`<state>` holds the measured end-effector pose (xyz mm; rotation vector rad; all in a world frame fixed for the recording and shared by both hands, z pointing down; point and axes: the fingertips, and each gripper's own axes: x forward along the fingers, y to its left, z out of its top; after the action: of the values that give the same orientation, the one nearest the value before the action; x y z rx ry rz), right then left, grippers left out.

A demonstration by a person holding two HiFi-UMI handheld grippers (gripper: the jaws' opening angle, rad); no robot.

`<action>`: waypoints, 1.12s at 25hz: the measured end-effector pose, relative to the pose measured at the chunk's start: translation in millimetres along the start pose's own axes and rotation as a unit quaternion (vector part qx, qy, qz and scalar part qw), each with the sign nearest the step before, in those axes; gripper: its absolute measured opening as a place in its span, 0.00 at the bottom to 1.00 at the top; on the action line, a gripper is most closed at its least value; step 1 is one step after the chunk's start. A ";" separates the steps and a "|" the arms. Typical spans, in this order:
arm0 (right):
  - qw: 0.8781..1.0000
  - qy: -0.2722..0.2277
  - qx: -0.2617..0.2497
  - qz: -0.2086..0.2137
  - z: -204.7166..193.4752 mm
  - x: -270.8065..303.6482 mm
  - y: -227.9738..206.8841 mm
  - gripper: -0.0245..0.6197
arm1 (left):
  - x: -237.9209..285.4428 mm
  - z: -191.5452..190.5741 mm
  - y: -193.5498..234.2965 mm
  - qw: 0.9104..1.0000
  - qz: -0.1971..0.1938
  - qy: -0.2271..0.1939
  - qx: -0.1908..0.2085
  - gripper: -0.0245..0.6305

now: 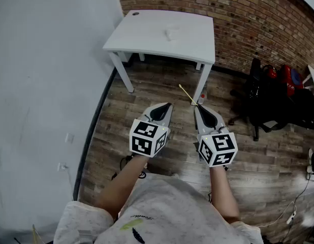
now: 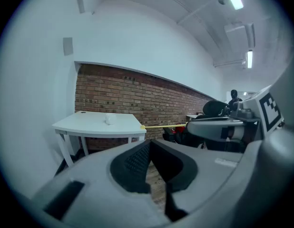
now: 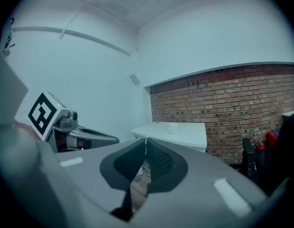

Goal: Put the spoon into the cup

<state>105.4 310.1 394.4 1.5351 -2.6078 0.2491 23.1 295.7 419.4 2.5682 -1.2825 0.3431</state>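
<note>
fingers of the right gripper are pinching the thin yellow spoon by one end, w/ most of it sticking out fwd-left. left gripper fingers are pressing together on nothing.

head view: the cup is sitting mid white table, well apart from both grippers. risk imo: w/ such a short hold, the spoon could be pivoting or slipping en route. black chair is standing off to the right, not blocking.

left gripper view: jaws are meeting, empty. spoon is crossing by the table edge, cup beyond.

right gripper view: jaws are clamping the spoon, showing as a pale sliver. cup is looking small & light, so the long spoon could be tipping it on entry.
</note>
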 end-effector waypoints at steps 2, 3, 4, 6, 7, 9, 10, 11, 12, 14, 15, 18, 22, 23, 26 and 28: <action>1.000 -0.001 0.004 0.003 -2.6 -3.9 -5.5 0.06 | 3.9 -0.1 -7.0 1.000 0.001 -0.001 0.001 0.02; 1.000 -0.001 0.007 0.005 -4.0 -5.3 -7.8 0.06 | 5.6 -0.3 -10.0 1.000 0.001 -0.001 0.002 0.02; 1.000 -0.002 0.009 0.006 -5.4 -6.1 -9.8 0.06 | 7.1 -0.7 -12.2 1.000 0.000 0.000 0.003 0.02; 1.000 -0.001 0.013 0.008 -8.1 -5.9 -13.4 0.06 | 9.8 -1.1 -14.1 1.000 0.001 0.000 0.005 0.02; 1.000 0.000 0.014 0.009 -8.8 -5.3 -15.0 0.06 | 11.0 -0.7 -13.7 1.000 0.003 0.000 0.004 0.02; 1.000 -0.001 0.014 0.011 -8.4 -3.5 -17.6 0.06 | 14.1 1.5 -11.1 1.000 0.007 -0.001 0.003 0.03; 1.000 -0.001 0.013 0.012 -7.7 -2.1 -19.1 0.06 | 16.2 3.1 -9.5 1.000 0.008 -0.002 0.003 0.02; 1.000 -0.002 0.012 0.012 -7.0 -0.2 -20.9 0.06 | 18.6 4.7 -7.6 1.000 0.009 -0.002 0.002 0.02; 1.000 -0.001 0.012 0.010 -6.5 2.4 -23.1 0.06 | 21.4 6.3 -5.4 1.000 0.008 -0.003 0.001 0.02; 1.000 0.000 0.014 0.007 -6.1 9.7 -28.1 0.06 | 27.9 8.4 -0.4 1.000 0.005 -0.003 0.000 0.02; 1.000 0.001 0.015 0.005 -6.3 14.4 -30.8 0.06 | 31.8 8.9 2.9 1.000 0.004 -0.002 -0.001 0.02; 1.000 0.005 0.015 0.003 -5.3 33.5 -38.7 0.06 | 47.9 11.3 17.3 1.000 0.000 -0.001 -0.003 0.02; 1.000 0.013 0.014 -0.006 -1.5 70.3 -50.8 0.06 | 76.4 19.8 47.9 1.000 -0.010 0.000 -0.009 0.02; 1.000 0.016 0.013 -0.009 0.8 81.6 -53.9 0.06 | 84.0 23.6 57.2 1.000 -0.013 0.000 -0.011 0.02; 1.000 0.021 0.011 -0.017 10.1 118.1 -65.4 0.06 | 109.6 37.1 86.4 1.000 -0.021 -0.001 -0.016 0.02; 0.999 0.024 0.011 -0.022 17.3 143.2 -73.1 0.06 | 126.9 46.4 105.6 0.999 -0.027 0.000 -0.019 0.03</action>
<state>99.7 149.1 408.6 1.5707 -2.5404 0.3079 16.9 124.5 428.4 2.5659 -1.2054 0.3061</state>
